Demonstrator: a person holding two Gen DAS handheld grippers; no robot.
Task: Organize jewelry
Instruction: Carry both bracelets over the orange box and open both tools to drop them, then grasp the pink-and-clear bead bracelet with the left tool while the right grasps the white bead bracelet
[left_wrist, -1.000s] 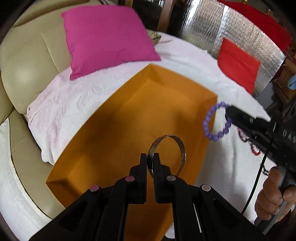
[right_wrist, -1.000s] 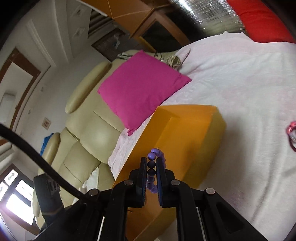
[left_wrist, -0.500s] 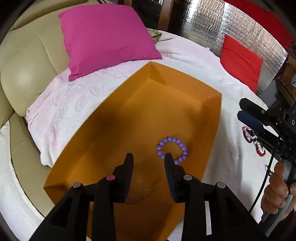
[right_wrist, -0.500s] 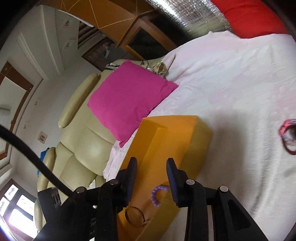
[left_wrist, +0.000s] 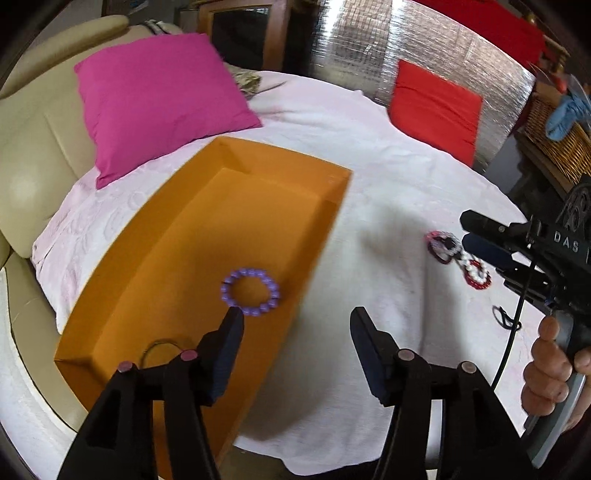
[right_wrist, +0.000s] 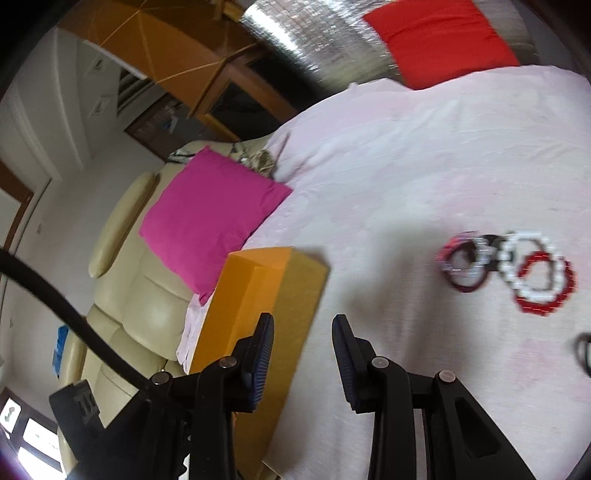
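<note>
Orange cardboard fills the view ahead of our left claw (left_wrist: 295, 325): a shallow open box (left_wrist: 325, 229) on a pale pink bedspread (left_wrist: 388, 177). Inside it, just beyond our left fingertip, lies a purple bead bracelet (left_wrist: 250, 292), and nearer us, partly hidden behind that same finger, a thin metal bangle (left_wrist: 159, 349). Our left jaws have just been opening and stand wide apart with nothing between them.

Our right claw (right_wrist: 303, 325) is also parted and empty, its jaws having opened a moment ago; it hovers over the bedspread beside the box's outer wall (right_wrist: 295, 295). Ahead and to its right, well apart from its fingers, sits a small cluster of red, white and dark bracelets (right_wrist: 506, 269) resting against one another. A dark loop (right_wrist: 583, 350) shows at the far right edge; we cannot tell what it is.

We judge the next step is fetching from that cluster. To do it well, we should lower one finger through a single ring, close on its rim only, and lift slowly so neighbours slip free.
</note>
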